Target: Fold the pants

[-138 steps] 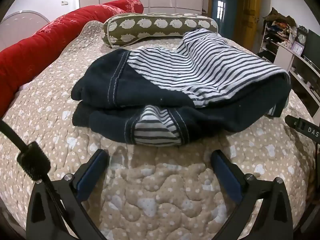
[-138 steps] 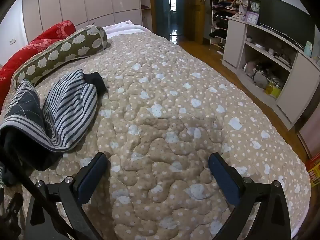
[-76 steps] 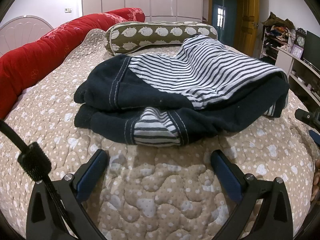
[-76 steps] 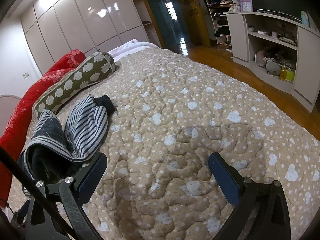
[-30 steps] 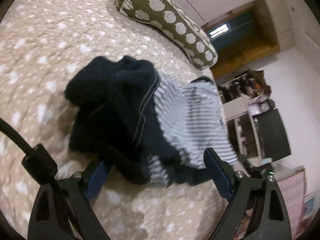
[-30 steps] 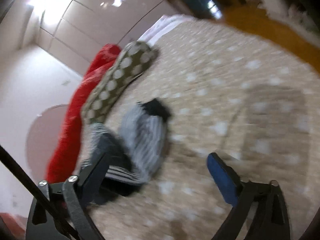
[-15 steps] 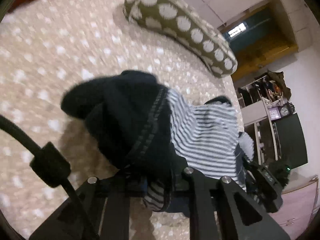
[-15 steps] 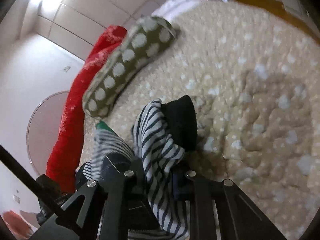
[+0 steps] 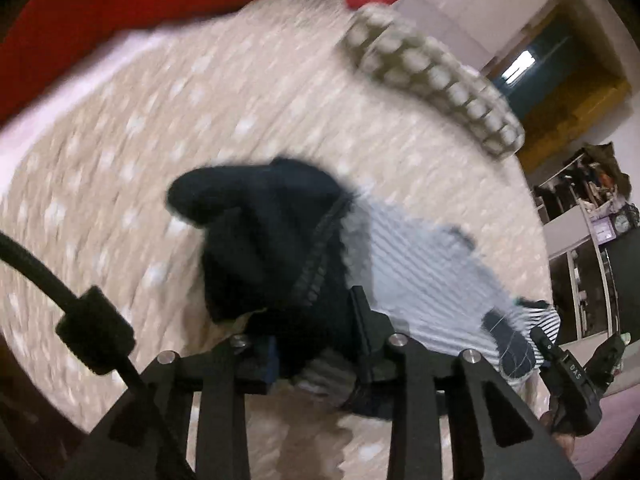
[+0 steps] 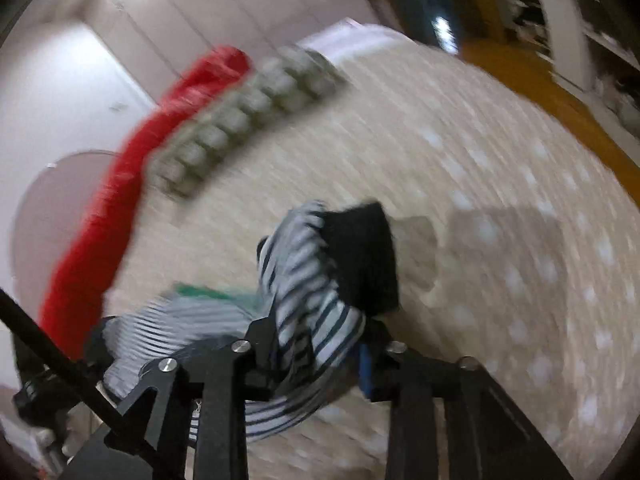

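Nearest in the left wrist view, the left gripper (image 9: 316, 340) has its jaws closed down on a thick navy fold of the pants (image 9: 276, 240), with dark cloth bulging up above the fingers (image 9: 362, 320) and a grey ribbed bit hanging just under them. A black cable (image 9: 48, 276) crosses the lower left corner. From the grip the pants run off to the right, navy giving way to blue-and-white stripes (image 9: 424, 272), and the far end reaches the right gripper (image 9: 568, 372), seen at the right edge of that view; its jaws cannot be made out from there.

In the right wrist view the right gripper (image 10: 320, 348) has its jaws drawn in tight on the striped cloth of the pants (image 10: 304, 280), a black cuff (image 10: 364, 256) standing up just past the fingers (image 10: 262, 336). The stripes sag away to the lower left. The garment is held between the two grippers above the bed (image 10: 500, 208); whether any of it touches the quilt is hard to tell through the blur.

Beyond the pants lies the beige dotted quilt (image 9: 160, 120). Farther back a spotted olive bolster (image 9: 432, 76) lies across the bed, with a red blanket (image 10: 120, 184) along the side beside it. Behind those stand pale wardrobe doors (image 10: 192, 20) and, to the right, shelves (image 9: 580, 220)
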